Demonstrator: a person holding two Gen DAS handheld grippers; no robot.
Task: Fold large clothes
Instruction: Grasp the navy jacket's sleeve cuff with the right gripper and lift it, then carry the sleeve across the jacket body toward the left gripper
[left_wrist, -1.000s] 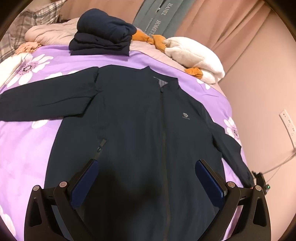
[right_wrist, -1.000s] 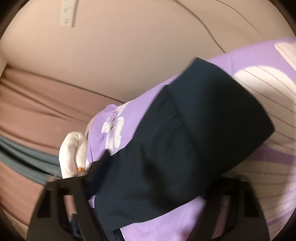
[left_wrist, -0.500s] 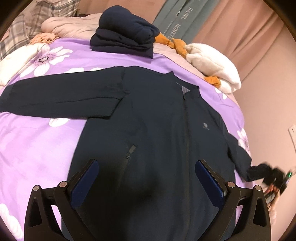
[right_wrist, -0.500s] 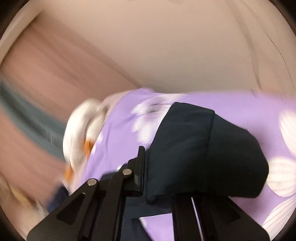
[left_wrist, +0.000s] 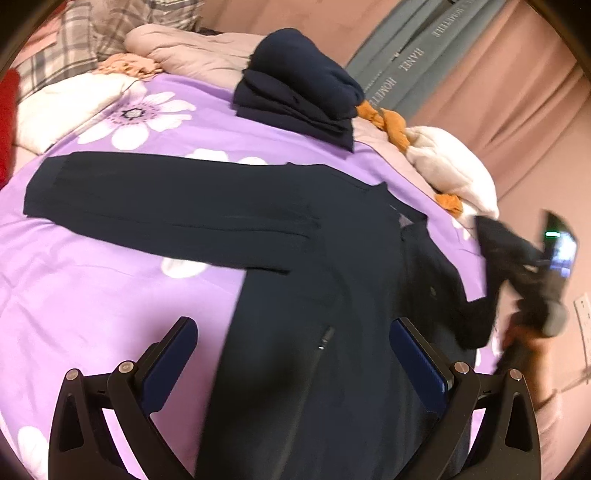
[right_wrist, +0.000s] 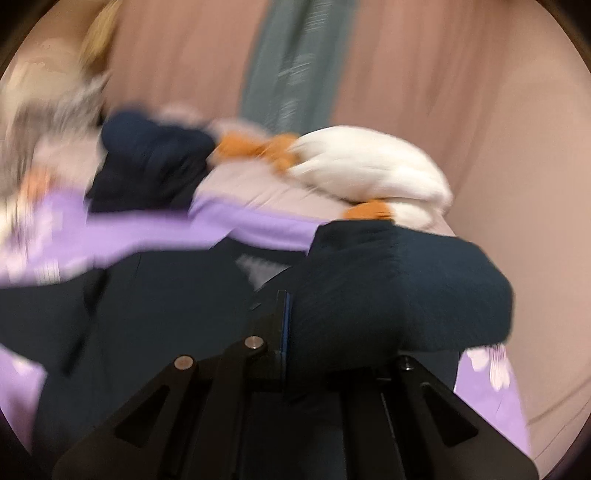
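Right gripper clamps the cuff; one sleeve lies unfolded beyond the left gripper, fingers apart, empty. Folding barely begun.

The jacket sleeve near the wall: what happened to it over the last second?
The right gripper shut its jaws on the sleeve cuff and lifted it off the purple bedspread, swinging it toward the jacket body. The left gripper stayed open and empty; the other sleeve stayed flat.
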